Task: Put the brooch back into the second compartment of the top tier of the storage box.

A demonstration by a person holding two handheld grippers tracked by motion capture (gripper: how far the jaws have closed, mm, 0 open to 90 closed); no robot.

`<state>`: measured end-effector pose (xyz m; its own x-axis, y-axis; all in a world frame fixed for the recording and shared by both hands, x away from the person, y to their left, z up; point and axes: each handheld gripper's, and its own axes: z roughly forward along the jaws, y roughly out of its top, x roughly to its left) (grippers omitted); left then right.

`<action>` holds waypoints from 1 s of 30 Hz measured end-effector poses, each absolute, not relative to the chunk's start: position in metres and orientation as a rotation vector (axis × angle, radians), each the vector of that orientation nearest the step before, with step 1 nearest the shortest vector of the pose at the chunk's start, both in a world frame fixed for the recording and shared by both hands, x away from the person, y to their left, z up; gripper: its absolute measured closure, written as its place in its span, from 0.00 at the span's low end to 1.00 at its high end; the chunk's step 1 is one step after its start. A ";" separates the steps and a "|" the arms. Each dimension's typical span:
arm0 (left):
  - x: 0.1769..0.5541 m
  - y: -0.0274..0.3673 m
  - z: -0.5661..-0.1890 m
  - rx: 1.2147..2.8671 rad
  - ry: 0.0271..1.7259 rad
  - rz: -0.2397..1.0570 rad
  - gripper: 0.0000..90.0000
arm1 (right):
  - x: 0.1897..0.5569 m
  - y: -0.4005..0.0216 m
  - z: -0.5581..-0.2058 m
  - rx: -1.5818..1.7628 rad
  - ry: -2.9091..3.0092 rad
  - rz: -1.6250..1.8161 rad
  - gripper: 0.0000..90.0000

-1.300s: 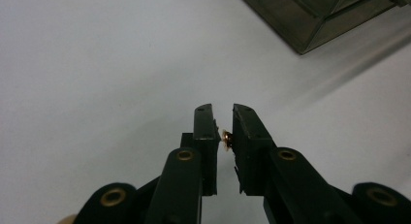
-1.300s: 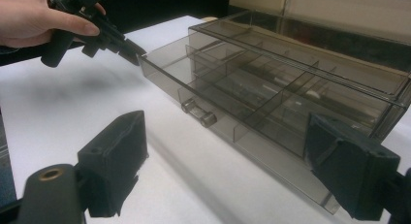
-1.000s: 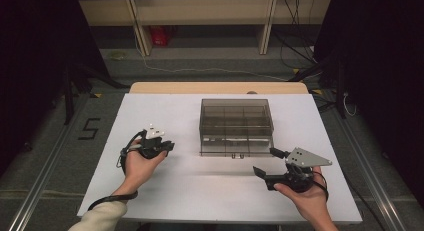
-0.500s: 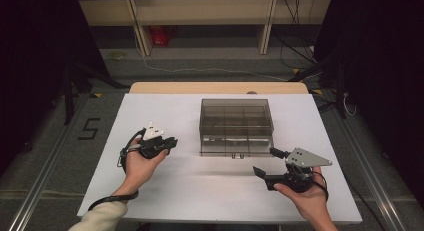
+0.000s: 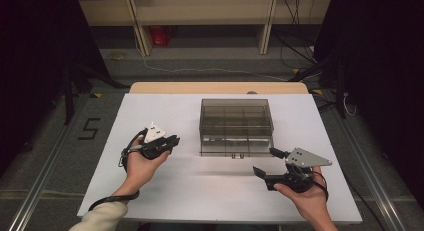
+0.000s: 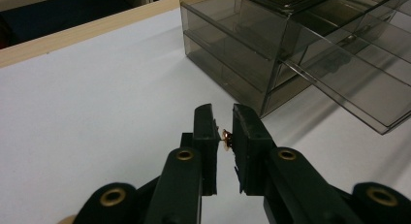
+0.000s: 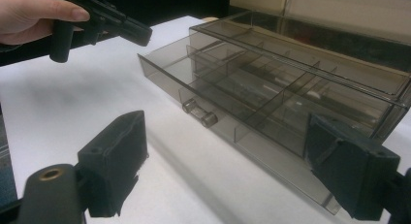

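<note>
two grippers work at the white desk [image 5: 200, 191]. nearest, the right gripper [image 5: 272, 163] hovers low with its fingers [image 7: 114, 161] spread wide and empty, aimed at the drawer [image 7: 228, 112] pulled out of the smoky plastic organizer box [image 5: 236, 122]. farther left, the left gripper [image 5: 172, 141] has its fingers [image 6: 206, 132] pinched on a tiny gold-coloured piece [image 6: 226, 135], just beside the box. the piece is held by very little, so it could slip out or drop into the wrong compartment if the hand tilts; a careless nudge could shove the light drawer
</note>
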<state>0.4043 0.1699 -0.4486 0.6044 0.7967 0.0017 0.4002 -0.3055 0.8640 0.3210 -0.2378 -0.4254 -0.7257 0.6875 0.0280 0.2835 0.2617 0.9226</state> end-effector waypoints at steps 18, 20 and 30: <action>0.401 0.167 -0.441 1.865 0.915 0.526 0.89 | 0.321 -0.238 -0.426 0.882 2.162 1.456 0.19; 0.401 0.166 -0.440 1.860 0.908 0.524 0.89 | 0.321 -0.238 -0.426 0.884 2.160 1.457 0.19; 0.397 0.161 -0.433 1.840 0.878 0.527 0.89 | 0.321 -0.238 -0.426 0.887 2.158 1.459 0.19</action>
